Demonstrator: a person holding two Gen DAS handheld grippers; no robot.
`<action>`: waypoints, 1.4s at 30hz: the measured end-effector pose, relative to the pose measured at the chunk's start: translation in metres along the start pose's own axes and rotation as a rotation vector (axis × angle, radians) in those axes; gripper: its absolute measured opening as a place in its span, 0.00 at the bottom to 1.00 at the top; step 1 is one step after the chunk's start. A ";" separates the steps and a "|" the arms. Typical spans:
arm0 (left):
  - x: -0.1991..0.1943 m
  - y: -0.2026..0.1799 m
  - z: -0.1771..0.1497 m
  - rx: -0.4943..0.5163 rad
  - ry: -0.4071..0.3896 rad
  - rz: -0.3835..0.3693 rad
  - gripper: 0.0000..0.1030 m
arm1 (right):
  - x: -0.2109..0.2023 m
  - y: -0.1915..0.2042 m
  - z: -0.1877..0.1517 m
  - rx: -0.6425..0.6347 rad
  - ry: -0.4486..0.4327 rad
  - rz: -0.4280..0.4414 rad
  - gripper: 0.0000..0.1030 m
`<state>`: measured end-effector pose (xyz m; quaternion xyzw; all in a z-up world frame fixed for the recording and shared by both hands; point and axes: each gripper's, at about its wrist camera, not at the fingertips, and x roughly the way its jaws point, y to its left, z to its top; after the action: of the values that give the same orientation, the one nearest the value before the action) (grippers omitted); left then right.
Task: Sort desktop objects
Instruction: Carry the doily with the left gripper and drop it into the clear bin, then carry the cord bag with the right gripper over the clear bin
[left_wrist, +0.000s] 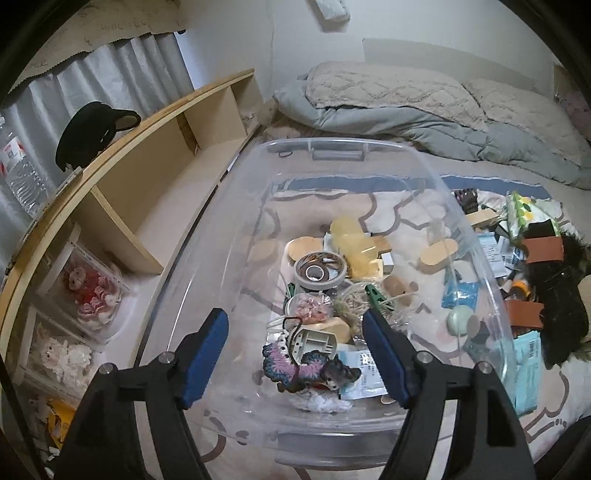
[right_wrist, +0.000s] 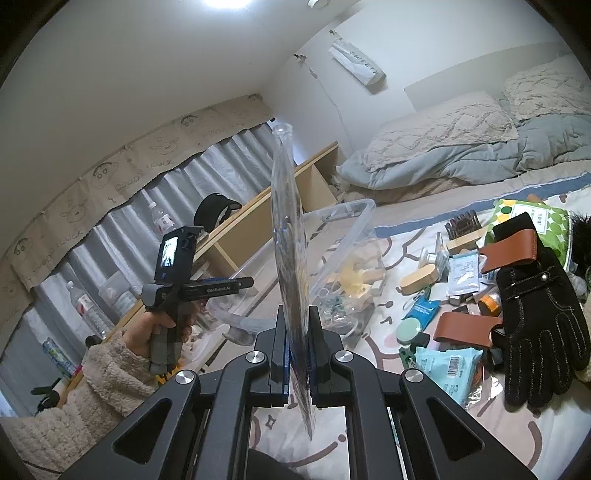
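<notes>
A clear plastic bin (left_wrist: 334, 143) sits on the bed sheet and holds several small things: a tape roll (left_wrist: 320, 271), a yellow piece (left_wrist: 354, 243), a purple and blue crocheted toy (left_wrist: 291, 365). My left gripper (left_wrist: 293, 317) hovers over the bin's near end, open, with nothing between its blue pads (left_wrist: 207, 354). In the right wrist view a hand (right_wrist: 147, 332) holds that left gripper (right_wrist: 245, 284) beside the bin (right_wrist: 356, 221). My right gripper (right_wrist: 299, 317) is shut on a clear flat lid (right_wrist: 286, 221), which stands upright and edge-on.
To the right of the bin lie a black glove (right_wrist: 535, 321), brown leather straps (right_wrist: 513, 251), a green-dotted pack (right_wrist: 532, 218) and blue packets (right_wrist: 448, 363). A wooden shelf (left_wrist: 155, 177) runs along the left, with water bottles (left_wrist: 22, 173) behind it. Pillows and a blanket (left_wrist: 424, 125) fill the far end.
</notes>
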<state>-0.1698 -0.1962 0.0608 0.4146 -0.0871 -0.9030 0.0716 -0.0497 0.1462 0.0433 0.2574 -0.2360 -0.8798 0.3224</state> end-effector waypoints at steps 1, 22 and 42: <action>-0.002 0.000 -0.001 0.001 -0.007 -0.004 0.73 | 0.002 0.000 0.000 0.001 0.004 0.003 0.08; -0.061 0.012 -0.078 -0.084 -0.220 -0.088 0.79 | 0.088 0.039 0.044 -0.036 0.103 0.054 0.08; -0.074 0.028 -0.118 -0.150 -0.326 -0.141 1.00 | 0.226 0.038 0.065 0.001 0.267 -0.114 0.08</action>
<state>-0.0306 -0.2205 0.0456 0.2615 -0.0009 -0.9649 0.0239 -0.2212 -0.0193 0.0459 0.3853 -0.1763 -0.8545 0.3005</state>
